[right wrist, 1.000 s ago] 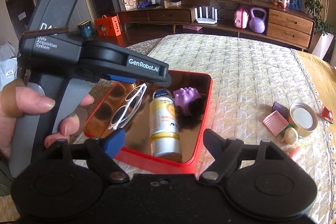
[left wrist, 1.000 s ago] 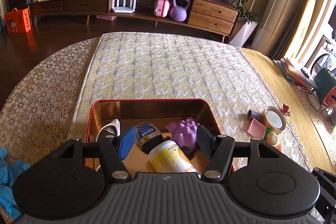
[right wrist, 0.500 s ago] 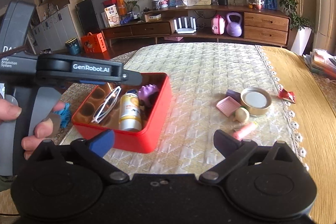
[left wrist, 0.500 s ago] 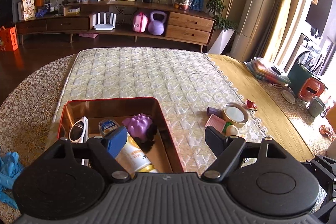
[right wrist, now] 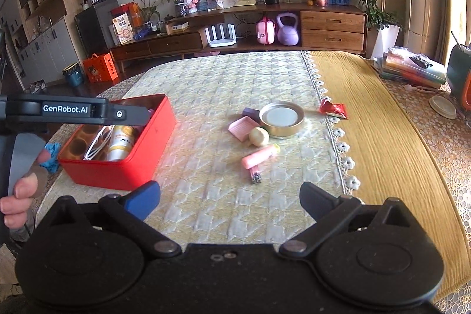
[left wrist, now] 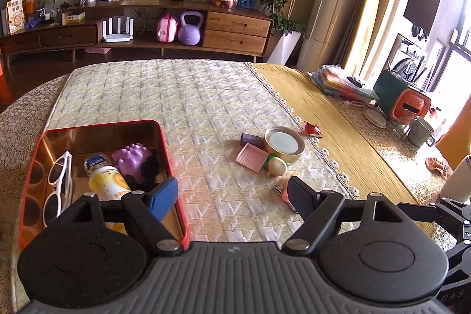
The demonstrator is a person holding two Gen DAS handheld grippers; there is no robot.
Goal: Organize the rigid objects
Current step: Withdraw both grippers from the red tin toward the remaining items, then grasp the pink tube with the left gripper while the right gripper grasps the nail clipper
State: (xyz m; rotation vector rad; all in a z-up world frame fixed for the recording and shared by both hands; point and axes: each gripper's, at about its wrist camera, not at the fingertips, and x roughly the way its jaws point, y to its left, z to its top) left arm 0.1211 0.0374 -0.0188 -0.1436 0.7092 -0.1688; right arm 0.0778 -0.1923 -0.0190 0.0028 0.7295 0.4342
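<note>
Both grippers have swung from the red tin (right wrist: 129,164) toward the loose items; left gripper (left wrist: 232,194) and right gripper (right wrist: 229,196) gape empty. Risk: the pink tube (right wrist: 259,157), crowded by the nail clipper (right wrist: 255,178), rolls away.

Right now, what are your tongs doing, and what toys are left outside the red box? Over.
Left tongs and right tongs both open, empty. Red box holds glasses, bottle, purple ball. Pink tube, clippers, round tin loose on cloth; nothing blocking.

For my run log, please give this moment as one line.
left gripper: open, empty | right gripper: open, empty | red tin: three items | loose items: on cloth
</note>
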